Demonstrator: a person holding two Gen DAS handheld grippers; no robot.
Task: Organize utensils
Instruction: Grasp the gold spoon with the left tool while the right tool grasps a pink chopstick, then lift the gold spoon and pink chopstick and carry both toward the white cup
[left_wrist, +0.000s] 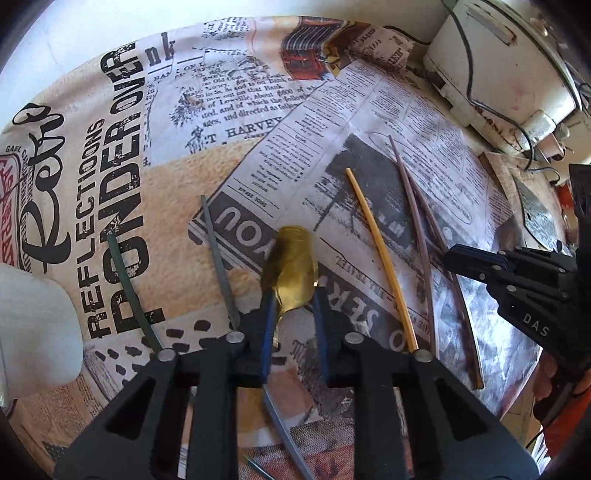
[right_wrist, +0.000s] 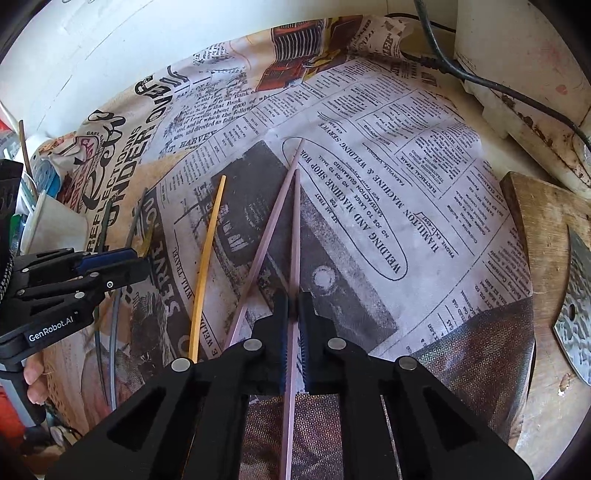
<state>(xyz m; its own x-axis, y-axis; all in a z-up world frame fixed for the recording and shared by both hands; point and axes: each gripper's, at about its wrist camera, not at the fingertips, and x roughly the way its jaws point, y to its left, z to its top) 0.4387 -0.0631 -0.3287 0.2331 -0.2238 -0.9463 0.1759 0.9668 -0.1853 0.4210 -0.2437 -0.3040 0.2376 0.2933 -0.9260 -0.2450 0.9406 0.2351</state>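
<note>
My left gripper (left_wrist: 293, 295) stands open around a gold spoon (left_wrist: 293, 266), whose bowl lies between the jaws on the newspaper-print cloth and whose grey handle (left_wrist: 284, 428) runs back under the gripper. A grey chopstick (left_wrist: 219, 258) and a dark green one (left_wrist: 129, 291) lie to its left, a yellow chopstick (left_wrist: 380, 258) to its right. My right gripper (right_wrist: 293, 306) is shut on a pink chopstick (right_wrist: 295, 240). A second pink chopstick (right_wrist: 266, 236) lies beside it, crossing near the tips. The right gripper also shows in the left wrist view (left_wrist: 517, 280).
A white cup (left_wrist: 33, 325) stands at the left. A white appliance with cables (left_wrist: 498, 62) sits at the back right. A wooden board (right_wrist: 546, 236) with a metal piece (right_wrist: 576, 310) lies at the right edge.
</note>
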